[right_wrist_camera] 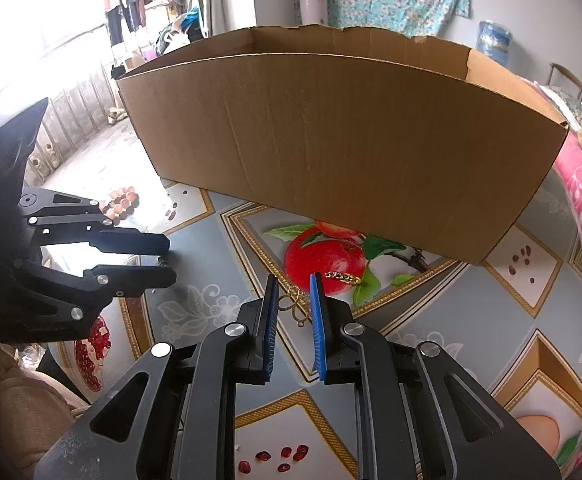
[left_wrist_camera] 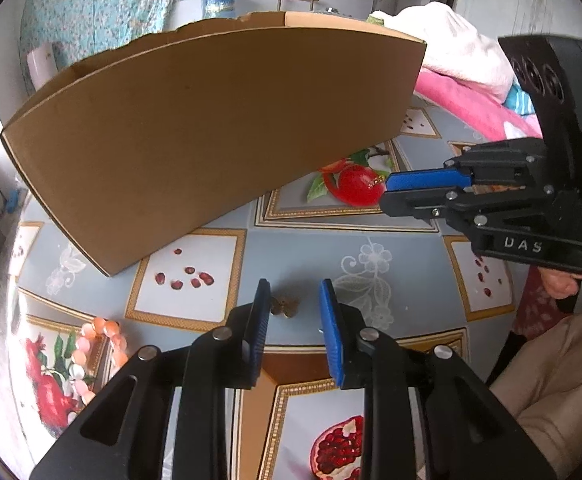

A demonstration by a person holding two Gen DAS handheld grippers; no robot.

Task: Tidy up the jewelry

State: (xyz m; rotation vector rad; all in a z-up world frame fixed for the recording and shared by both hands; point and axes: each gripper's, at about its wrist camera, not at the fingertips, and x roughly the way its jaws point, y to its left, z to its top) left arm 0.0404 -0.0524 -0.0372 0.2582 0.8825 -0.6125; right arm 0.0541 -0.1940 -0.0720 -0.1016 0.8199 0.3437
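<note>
A small gold butterfly-shaped piece (left_wrist_camera: 285,306) lies on the patterned tablecloth (left_wrist_camera: 371,236). My left gripper (left_wrist_camera: 295,286) is open around it, and neither blue pad touches it. In the right wrist view my right gripper (right_wrist_camera: 294,282) has its jaws narrow, with a gold looped pendant (right_wrist_camera: 297,304) between the pads, its edges against both. A short gold chain (right_wrist_camera: 343,277) rests on the red apple print just beyond. A coral bead bracelet (left_wrist_camera: 103,340) sits at the table's left edge. The open cardboard box (right_wrist_camera: 331,132) stands behind both grippers.
The box's tall front wall (left_wrist_camera: 211,128) rises close ahead of both grippers. The right gripper (left_wrist_camera: 387,192) reaches in from the right. Pink and white bedding (left_wrist_camera: 463,80) lies behind the table, and a person's hand (left_wrist_camera: 563,284) and beige sleeve are at right.
</note>
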